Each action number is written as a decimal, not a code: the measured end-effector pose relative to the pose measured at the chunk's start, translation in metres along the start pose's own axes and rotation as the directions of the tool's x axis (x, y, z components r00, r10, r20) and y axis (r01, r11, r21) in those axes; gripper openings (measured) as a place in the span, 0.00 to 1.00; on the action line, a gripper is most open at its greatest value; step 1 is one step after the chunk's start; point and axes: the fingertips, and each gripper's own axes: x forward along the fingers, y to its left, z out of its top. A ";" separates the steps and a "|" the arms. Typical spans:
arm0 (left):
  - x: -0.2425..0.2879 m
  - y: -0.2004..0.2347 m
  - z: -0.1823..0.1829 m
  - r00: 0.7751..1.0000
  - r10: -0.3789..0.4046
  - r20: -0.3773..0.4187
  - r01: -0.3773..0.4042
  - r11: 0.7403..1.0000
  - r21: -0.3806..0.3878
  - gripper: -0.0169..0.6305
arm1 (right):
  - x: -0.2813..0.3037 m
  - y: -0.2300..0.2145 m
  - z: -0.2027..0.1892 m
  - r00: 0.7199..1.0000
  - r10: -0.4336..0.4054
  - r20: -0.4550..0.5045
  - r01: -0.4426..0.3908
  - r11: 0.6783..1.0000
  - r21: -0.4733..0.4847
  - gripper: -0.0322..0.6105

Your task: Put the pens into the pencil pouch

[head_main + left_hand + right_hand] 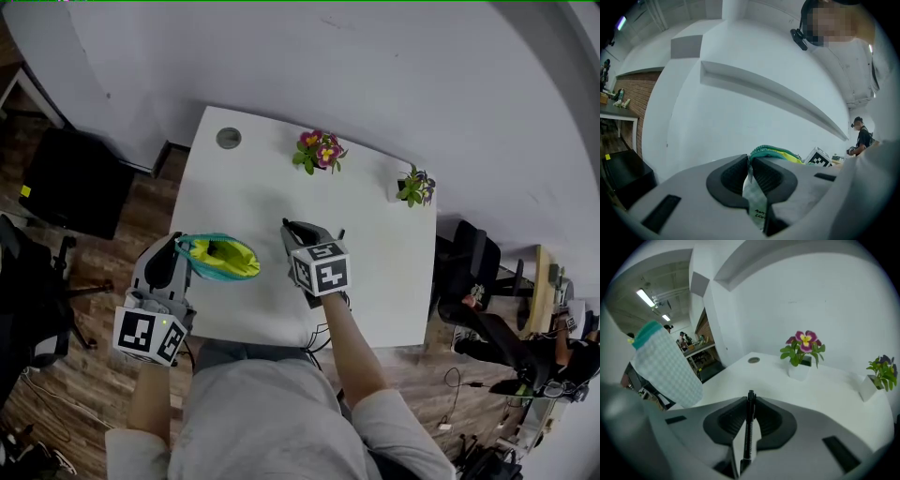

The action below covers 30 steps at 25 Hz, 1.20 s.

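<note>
I see the left gripper (751, 161) fingers pinched on the edge of the pencil pouch (220, 258). It has a teal zip rim, yellow-green lining and a pale checked outside, and the mouth gapes open. Its long axis runs out from those fingers toward the right gripper (750, 399). The right fingers clamp a slim black pen (748, 427) lying along them, one end just past the fingertips. The pen is right of the pouch, not touching it.

No legible text. White fabric tag (757, 206) on the teal-and-yellow fabric pencil pouch (778, 152) has dark print, too blurred to read. Left white marker cube (148, 336) and right white marker cube (322, 269): black square patterns only, no characters.
</note>
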 end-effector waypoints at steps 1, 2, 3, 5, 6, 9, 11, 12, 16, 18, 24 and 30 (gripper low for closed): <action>0.001 -0.002 0.000 1.000 -0.006 0.001 0.006 1.000 -0.002 0.11 | -0.008 0.002 0.007 0.999 0.001 0.039 -0.001 1.000 0.008 0.16; 0.001 -0.005 0.001 1.000 -0.011 0.003 0.011 1.000 -0.003 0.11 | -0.017 0.004 0.014 0.997 0.002 0.078 -0.003 1.000 0.015 0.16; 0.002 -0.007 0.001 1.000 -0.017 0.003 0.017 1.000 -0.003 0.11 | -0.026 0.006 0.021 0.993 0.004 0.118 -0.006 1.000 0.021 0.16; 0.004 -0.013 0.003 1.000 -0.029 0.004 0.029 1.000 -0.001 0.11 | -0.044 0.010 0.035 0.980 0.008 0.199 -0.014 0.999 0.033 0.16; 0.005 -0.015 0.004 0.999 -0.035 0.004 0.035 0.999 0.000 0.11 | -0.054 0.012 0.042 0.971 0.010 0.238 -0.019 0.999 0.038 0.16; 0.006 -0.022 0.006 0.999 -0.050 0.003 0.050 0.999 0.001 0.11 | -0.079 0.017 0.057 0.943 0.007 0.333 -0.026 0.998 0.052 0.16; 0.007 -0.025 0.005 0.998 -0.058 0.001 0.058 0.998 0.001 0.11 | -0.093 0.020 0.065 0.924 0.004 0.382 -0.028 0.998 0.058 0.16; 0.007 -0.027 0.004 0.998 -0.063 -0.001 0.063 0.998 0.000 0.11 | -0.101 0.022 0.069 0.913 0.005 0.407 -0.032 0.998 0.059 0.16; 0.010 -0.032 0.001 0.997 -0.076 -0.015 0.076 0.997 -0.004 0.11 | -0.131 0.031 0.090 0.858 0.016 0.513 -0.045 0.998 0.045 0.16; 0.012 -0.035 0.000 0.997 -0.078 -0.024 0.078 0.997 -0.009 0.11 | -0.147 0.036 0.102 0.824 0.025 0.566 -0.053 0.998 0.033 0.16; 0.020 -0.039 -0.005 0.996 -0.080 -0.045 0.079 0.996 -0.030 0.11 | -0.191 0.058 0.138 0.705 0.085 0.704 -0.093 0.995 -0.026 0.16; 0.023 -0.043 -0.007 0.994 -0.093 -0.050 0.091 0.995 -0.045 0.11 | -0.223 0.087 0.167 0.591 0.146 0.793 -0.118 0.989 -0.095 0.16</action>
